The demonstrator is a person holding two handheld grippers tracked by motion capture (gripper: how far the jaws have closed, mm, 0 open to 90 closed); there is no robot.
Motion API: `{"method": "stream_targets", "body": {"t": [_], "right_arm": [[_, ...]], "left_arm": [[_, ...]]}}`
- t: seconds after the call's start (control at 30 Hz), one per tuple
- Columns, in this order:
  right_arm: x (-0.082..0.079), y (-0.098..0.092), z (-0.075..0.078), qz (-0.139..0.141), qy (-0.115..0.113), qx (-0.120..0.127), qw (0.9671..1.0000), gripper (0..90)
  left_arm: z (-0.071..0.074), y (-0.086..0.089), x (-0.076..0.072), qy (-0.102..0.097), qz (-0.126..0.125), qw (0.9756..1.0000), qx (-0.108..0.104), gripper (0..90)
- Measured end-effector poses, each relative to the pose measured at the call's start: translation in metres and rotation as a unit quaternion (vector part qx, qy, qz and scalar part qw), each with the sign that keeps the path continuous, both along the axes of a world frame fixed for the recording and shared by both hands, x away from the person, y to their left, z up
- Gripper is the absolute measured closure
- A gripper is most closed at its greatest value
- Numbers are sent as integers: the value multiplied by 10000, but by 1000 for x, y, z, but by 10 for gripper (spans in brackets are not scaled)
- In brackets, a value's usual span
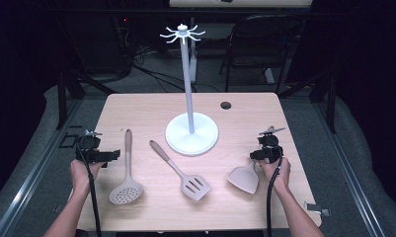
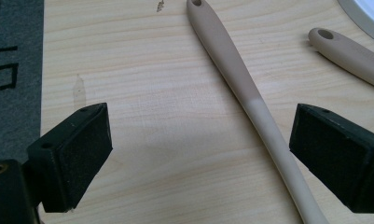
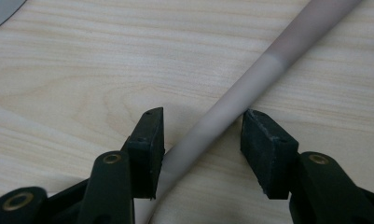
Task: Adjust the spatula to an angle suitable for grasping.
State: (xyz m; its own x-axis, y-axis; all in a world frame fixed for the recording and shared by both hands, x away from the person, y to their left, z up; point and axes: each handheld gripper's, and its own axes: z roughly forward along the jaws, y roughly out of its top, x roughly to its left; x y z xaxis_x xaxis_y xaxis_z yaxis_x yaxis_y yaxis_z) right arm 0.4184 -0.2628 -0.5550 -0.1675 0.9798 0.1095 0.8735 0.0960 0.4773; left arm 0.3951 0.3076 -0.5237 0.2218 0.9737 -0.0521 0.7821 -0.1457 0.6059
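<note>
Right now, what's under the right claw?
The handle of the solid spatula lies on the table between the right claw's open jaws. The handle's far end is hidden behind the claw from above.

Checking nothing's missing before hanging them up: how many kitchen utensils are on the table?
3. A skimmer lies at the left, a slotted turner in the middle, and a solid turner at the right, its handle between the right claw's jaws.

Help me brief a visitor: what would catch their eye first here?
The tall white hanger stand at the table's centre, its hooks bare. Before it lie three beige utensils: skimmer, slotted turner, spatula. The right gripper straddles the spatula's handle; the left gripper hovers open by the skimmer.
</note>
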Motion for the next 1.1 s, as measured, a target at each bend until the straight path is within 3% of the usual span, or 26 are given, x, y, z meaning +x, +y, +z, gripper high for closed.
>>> {"method": "stream_targets", "body": {"t": [0.2,0.6,0.77,1.1], "right_arm": [[1,-3,0,68,78,242,9997,552],[-1,9,4,519,202,159,9983,660],[-2,14,4,538,172,217,9982,692],[-3,12,6,717,405,259,9963,724]], "left_arm": [[0,1,-1,7,-27,10000,-12,58],[-1,3,-2,52,-68,10000,-34,60],[-1,2,-2,50,-88,9999,-10,61],[-2,1,-1,64,-128,9999,-10,61]]}}
